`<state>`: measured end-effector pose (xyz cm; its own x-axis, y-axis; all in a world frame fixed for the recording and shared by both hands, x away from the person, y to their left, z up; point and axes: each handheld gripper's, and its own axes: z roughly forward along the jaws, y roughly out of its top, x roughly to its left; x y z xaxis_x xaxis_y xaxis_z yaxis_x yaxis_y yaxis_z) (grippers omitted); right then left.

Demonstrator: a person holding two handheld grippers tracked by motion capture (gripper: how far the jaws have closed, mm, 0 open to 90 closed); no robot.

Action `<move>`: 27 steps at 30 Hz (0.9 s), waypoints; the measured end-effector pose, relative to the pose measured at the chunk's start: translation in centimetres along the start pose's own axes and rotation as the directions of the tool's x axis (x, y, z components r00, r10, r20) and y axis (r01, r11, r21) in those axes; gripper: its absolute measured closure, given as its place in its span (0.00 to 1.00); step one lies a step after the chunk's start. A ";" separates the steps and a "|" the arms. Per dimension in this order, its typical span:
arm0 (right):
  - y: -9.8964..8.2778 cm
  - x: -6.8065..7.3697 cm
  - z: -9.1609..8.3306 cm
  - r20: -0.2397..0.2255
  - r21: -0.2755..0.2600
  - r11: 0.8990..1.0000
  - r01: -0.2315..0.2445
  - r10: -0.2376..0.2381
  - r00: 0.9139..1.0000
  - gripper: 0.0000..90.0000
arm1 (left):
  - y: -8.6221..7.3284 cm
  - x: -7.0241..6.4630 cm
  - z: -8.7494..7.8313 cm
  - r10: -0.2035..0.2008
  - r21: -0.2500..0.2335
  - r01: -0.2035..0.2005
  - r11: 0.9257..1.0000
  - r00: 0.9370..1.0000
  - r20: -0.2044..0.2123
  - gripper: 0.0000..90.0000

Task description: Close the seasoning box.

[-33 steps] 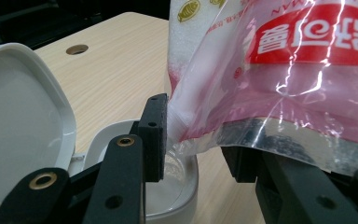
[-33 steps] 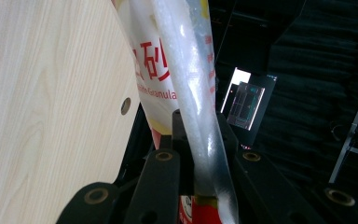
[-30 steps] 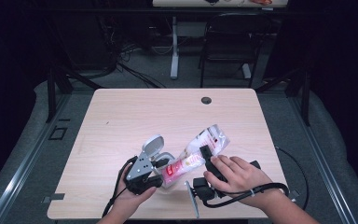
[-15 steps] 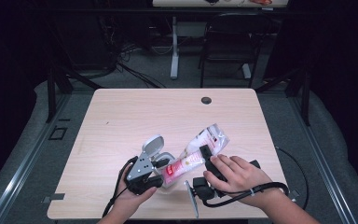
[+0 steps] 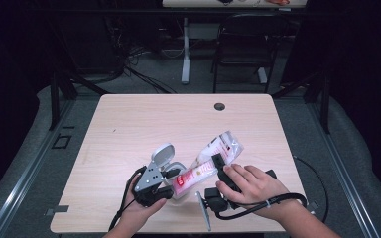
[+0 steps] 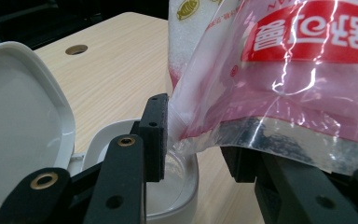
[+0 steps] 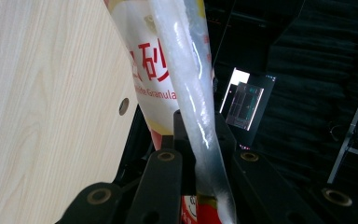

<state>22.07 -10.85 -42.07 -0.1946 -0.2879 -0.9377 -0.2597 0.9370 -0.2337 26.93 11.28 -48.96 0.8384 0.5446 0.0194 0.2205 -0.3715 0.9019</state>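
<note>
A dark room with a black chair [image 5: 243, 47] and tangled cables on the floor lies beyond a pale wooden table [image 5: 129, 129], which has a round cable hole [image 5: 220, 106] near its far edge. Close to the table's near edge, the person's two hands hold the grippers side by side, with a clear plastic bag [image 5: 208, 163] of white granules, printed in red, stretched between them.

The right gripper [image 5: 221, 171] has its jaws pressed together on the bag's folded film; in the right gripper view the film [image 7: 191, 93] rises straight up from between the two black jaws, pinched flat, with the red-lettered face of the bag just to one side of it. The bag's upper end slants away beyond this gripper, toward the far right of the table.

The left gripper [image 5: 171, 186] stands with its jaws partly apart around a small white container [image 6: 182, 186] whose hinged lid [image 6: 23, 121] is swung up, just outside one jaw. In the left gripper view the bag's lower corner [image 6: 186, 140] hangs down between the jaws and over the container's open mouth, lying against the foam pad [image 6: 156, 135] of one jaw; the other jaw sits behind the film, and whether it presses on anything cannot be told
</note>
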 end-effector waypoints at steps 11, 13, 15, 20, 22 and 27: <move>0.0 -0.1 0.0 -0.001 -0.001 1.000 -0.002 0.002 1.000 0.95 | 0.0 0.0 0.0 -0.001 -0.002 0.001 1.000 1.000 0.000 0.72; 0.0 -0.1 0.0 0.001 0.001 1.000 0.000 0.000 1.000 0.95 | 0.0 0.0 0.0 0.001 -0.001 -0.001 1.000 1.000 0.000 0.72; 0.1 -0.2 -0.1 0.000 0.008 1.000 0.012 -0.012 1.000 0.95 | 0.0 0.0 -0.1 0.000 -0.002 0.000 1.000 1.000 -0.001 0.72; 0.1 -0.3 -0.1 0.001 0.005 1.000 0.009 -0.009 1.000 0.95 | 0.0 0.0 -0.1 0.000 -0.002 0.000 1.000 1.000 0.000 0.72; 0.1 -0.3 -0.1 -0.001 0.007 1.000 0.014 -0.014 1.000 0.95 | 0.0 0.0 -0.1 -0.001 -0.002 0.001 1.000 1.000 0.002 0.72; 0.1 -0.3 -0.1 0.001 -0.003 1.000 0.007 -0.007 1.000 0.95 | 0.0 0.0 -0.1 0.000 -0.003 0.000 1.000 1.000 0.001 0.72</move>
<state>22.06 -10.67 -41.78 -0.1918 -0.2945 -0.9362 -0.2642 0.9342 -0.2397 26.88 11.36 -48.90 0.8388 0.5441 0.0189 0.2193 -0.3694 0.9030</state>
